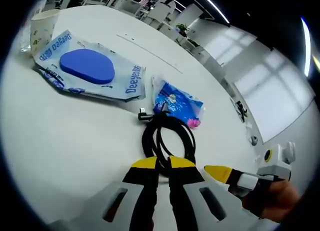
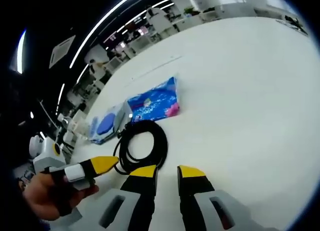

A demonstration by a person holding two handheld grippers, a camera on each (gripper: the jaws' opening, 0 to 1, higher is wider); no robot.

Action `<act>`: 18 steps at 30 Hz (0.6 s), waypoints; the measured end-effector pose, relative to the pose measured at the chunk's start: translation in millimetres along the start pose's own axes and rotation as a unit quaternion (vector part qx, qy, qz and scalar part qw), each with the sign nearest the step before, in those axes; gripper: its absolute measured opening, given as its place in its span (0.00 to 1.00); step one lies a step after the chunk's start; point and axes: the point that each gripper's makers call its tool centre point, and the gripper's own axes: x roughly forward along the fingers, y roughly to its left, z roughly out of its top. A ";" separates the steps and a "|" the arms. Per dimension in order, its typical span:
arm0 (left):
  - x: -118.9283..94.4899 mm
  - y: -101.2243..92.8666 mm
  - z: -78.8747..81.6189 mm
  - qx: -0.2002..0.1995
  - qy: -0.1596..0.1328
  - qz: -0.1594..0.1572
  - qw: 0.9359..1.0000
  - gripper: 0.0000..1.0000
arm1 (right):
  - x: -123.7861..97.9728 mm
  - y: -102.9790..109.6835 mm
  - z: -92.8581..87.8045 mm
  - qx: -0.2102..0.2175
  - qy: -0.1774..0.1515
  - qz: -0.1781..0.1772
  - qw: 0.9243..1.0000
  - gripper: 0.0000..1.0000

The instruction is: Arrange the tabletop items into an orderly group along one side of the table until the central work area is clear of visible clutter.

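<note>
Left tongs (image 1: 164, 165), lower centre of the left gripper view: jaws nearly together, clamped on the coiled black cable (image 1: 167, 136). Right tongs (image 2: 167, 172): jaws apart, holding nothing. Blue snack packet (image 1: 177, 103) lies just above the cable on the white tabletop (image 1: 75, 131); Deeyeo pack (image 1: 87, 68) and paper cup (image 1: 42, 28) upper left

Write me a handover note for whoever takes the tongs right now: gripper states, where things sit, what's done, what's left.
Left tongs: jaws close together around the near edge of the coiled black cable; looks like a grip, contact unclear.
Right tongs: open, beside the same coil, holding nothing.
Blue snack packet lies just beyond the cable. Farther off, the wipes pack with a blue oval lid, next to a paper cup.
Done: nothing visibly grouped yet.
Left: move cable and packet over toward the wipes and cup at the table edge.
</note>
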 end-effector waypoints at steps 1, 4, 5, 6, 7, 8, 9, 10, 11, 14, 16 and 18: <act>-0.7 0.0 -1.1 0.002 0.002 0.000 1.000 0.04 | 0.4 1.0 -0.1 -0.001 0.000 0.000 1.000 0.13; -4.7 -0.5 -5.1 0.010 0.007 -0.001 1.000 0.04 | 3.0 0.5 1.8 -0.003 0.000 0.000 1.000 0.13; -6.5 -0.3 -7.0 0.013 0.010 -0.002 1.000 0.04 | 4.9 0.3 2.6 -0.003 0.000 0.000 1.000 0.13; -6.1 2.3 -5.6 0.016 0.013 -0.002 1.000 0.04 | 5.7 1.2 2.8 -0.002 -0.001 -0.001 1.000 0.14; -8.0 3.2 -7.2 0.020 0.016 -0.002 1.000 0.04 | 5.7 2.0 2.6 -0.003 -0.001 -0.001 1.000 0.14; -8.8 2.8 -7.8 0.021 0.017 -0.002 1.000 0.04 | 6.2 3.7 2.3 -0.004 -0.001 -0.001 1.000 0.14; -10.8 2.2 -9.6 0.024 0.018 -0.004 1.000 0.04 | 6.0 4.7 1.9 -0.004 -0.001 -0.001 1.000 0.14; -11.4 3.2 -10.6 0.025 0.020 -0.004 0.999 0.04 | 6.4 6.0 1.0 -0.006 0.000 -0.002 1.000 0.14; -12.7 4.3 -11.8 0.027 0.021 -0.004 0.999 0.04 | 7.6 3.3 1.8 -0.007 0.001 -0.002 1.000 0.15; -16.5 7.6 -12.1 0.032 0.026 -0.004 0.999 0.03 | 8.6 7.3 -0.5 -0.009 0.003 -0.004 1.000 0.16; -19.4 8.8 -13.1 0.038 0.030 -0.003 0.999 0.03 | 8.7 8.0 -0.6 -0.010 0.003 -0.006 1.000 0.16; -23.1 12.4 -15.1 0.043 0.036 -0.004 0.998 0.03 | 10.8 14.6 -2.1 -0.012 0.004 -0.002 1.000 0.17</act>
